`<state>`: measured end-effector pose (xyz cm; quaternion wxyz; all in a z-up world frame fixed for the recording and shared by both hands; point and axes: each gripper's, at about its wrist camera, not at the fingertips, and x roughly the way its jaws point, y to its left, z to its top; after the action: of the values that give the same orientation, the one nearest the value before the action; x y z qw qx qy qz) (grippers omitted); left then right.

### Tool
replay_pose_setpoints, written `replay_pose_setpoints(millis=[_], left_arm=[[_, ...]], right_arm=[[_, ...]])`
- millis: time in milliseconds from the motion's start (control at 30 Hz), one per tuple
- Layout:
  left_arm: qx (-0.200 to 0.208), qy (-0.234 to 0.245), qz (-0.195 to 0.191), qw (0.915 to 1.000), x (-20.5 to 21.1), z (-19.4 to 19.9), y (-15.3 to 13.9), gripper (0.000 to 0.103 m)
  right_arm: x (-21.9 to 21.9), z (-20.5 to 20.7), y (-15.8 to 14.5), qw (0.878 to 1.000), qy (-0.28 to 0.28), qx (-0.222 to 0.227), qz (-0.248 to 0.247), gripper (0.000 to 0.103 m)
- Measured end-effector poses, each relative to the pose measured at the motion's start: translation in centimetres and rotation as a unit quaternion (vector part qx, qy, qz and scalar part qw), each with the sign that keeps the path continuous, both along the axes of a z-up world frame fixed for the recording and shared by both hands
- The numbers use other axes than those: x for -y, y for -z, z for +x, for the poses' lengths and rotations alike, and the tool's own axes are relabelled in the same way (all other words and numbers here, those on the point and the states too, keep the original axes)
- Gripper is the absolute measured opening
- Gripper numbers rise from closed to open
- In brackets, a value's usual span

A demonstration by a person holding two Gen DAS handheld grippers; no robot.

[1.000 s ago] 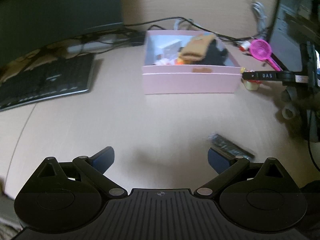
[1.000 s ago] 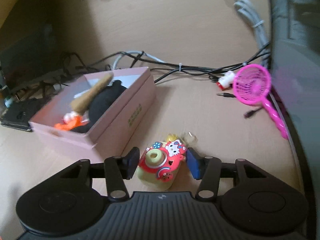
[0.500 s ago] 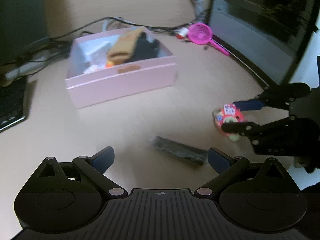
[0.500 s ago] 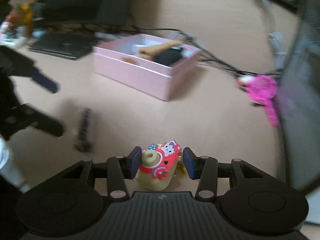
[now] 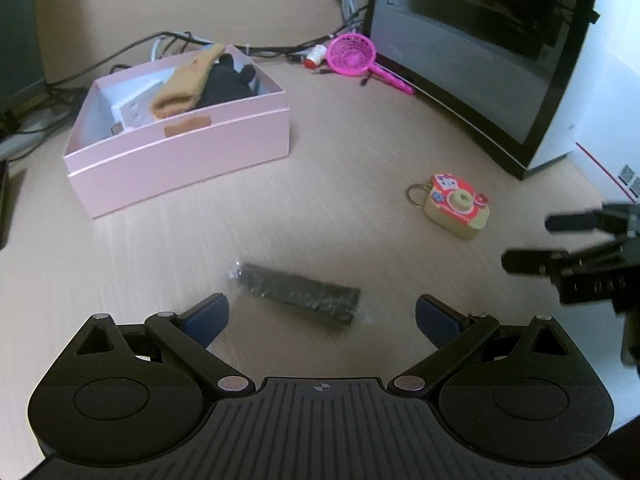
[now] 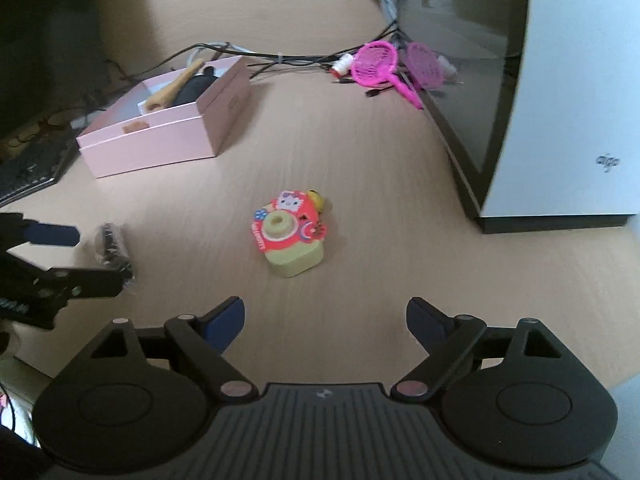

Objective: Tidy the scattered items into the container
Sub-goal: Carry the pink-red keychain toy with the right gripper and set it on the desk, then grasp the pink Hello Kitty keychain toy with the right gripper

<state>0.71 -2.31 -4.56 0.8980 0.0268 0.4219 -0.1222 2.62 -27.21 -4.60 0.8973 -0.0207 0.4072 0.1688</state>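
A pink box [image 5: 180,152] holds a tan sock, a black item and a white item; it also shows in the right wrist view [image 6: 160,142]. A black wrapped bar [image 5: 298,298] lies on the desk just ahead of my open, empty left gripper [image 5: 322,314]. A red-and-yellow toy camera [image 6: 290,236] lies on the desk ahead of my open, empty right gripper [image 6: 324,316]; it also shows in the left wrist view [image 5: 456,208]. A pink net scoop [image 5: 356,56] lies at the back by the cables.
A dark-glass computer case [image 6: 500,80] stands at the right. Cables [image 5: 256,46] run behind the box. A keyboard [image 6: 28,168] lies at the left. The right gripper's fingers [image 5: 532,262] show at the left view's right edge.
My right gripper opened, let go of the toy camera and drew back; the toy now lies on the desk. My left gripper swung right toward the black bar.
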Motion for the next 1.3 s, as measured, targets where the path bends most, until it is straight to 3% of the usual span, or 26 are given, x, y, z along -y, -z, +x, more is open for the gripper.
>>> replay_pose_setpoints(millis=[167,333,533,600,667,833,933,1033,1100,1133,1200,1300], left_arm=[[-0.013,-0.067,0.035,0.997,0.6,0.8,-0.1,0.102],[-0.018,-0.11,0.048,0.9926,1.6,0.7,-1.0,0.102],[-0.011,-0.154,0.072,0.9854,3.2,-0.9,-2.6,0.102],[-0.01,-0.172,0.076,0.9822,3.4,-1.5,-3.0,0.102],[-0.006,-0.19,0.08,0.9785,3.6,-2.3,-3.5,0.102],[0.011,-0.212,0.071,0.9745,3.2,-3.9,-4.5,0.102],[0.016,-0.21,0.062,0.9756,2.6,-3.5,-4.4,0.103],[0.018,-0.193,0.062,0.9791,2.0,-2.7,-4.2,0.103],[0.013,-0.185,0.057,0.981,1.2,-2.1,-4.1,0.103],[0.014,-0.178,0.055,0.9825,0.9,-1.9,-4.1,0.103],[0.014,-0.162,0.055,0.9852,0.4,-1.6,-3.8,0.103],[0.007,-0.12,0.033,0.9923,-0.2,-1.5,-3.2,0.103]], right_arm=[[0.1,0.9,0.3,0.999,-0.039,0.006,0.015,0.097],[-0.6,1.7,-0.1,0.995,-0.078,0.062,0.0,0.097],[-3.5,3.2,0.6,0.977,-0.178,0.109,-0.04,0.071],[-4.2,4.4,0.7,0.974,-0.194,0.104,-0.05,0.046],[-4.3,5.5,-0.2,0.973,-0.198,0.109,-0.042,0.044],[-3.9,6.7,-5.2,0.965,-0.186,0.186,-0.016,0.044],[-3.8,5.9,-6.6,0.957,-0.212,0.2,0.003,0.044],[-4.3,4.4,-5.1,0.956,-0.234,0.179,-0.017,0.046],[-4.3,3.5,-3.1,0.96,-0.226,0.161,-0.043,0.058],[-4.1,3.1,-2.3,0.962,-0.216,0.154,-0.057,0.065],[-3.4,2.2,-1.0,0.971,-0.182,0.139,-0.073,0.068],[-1.9,1.0,-0.6,0.984,-0.126,0.115,-0.054,0.077]])
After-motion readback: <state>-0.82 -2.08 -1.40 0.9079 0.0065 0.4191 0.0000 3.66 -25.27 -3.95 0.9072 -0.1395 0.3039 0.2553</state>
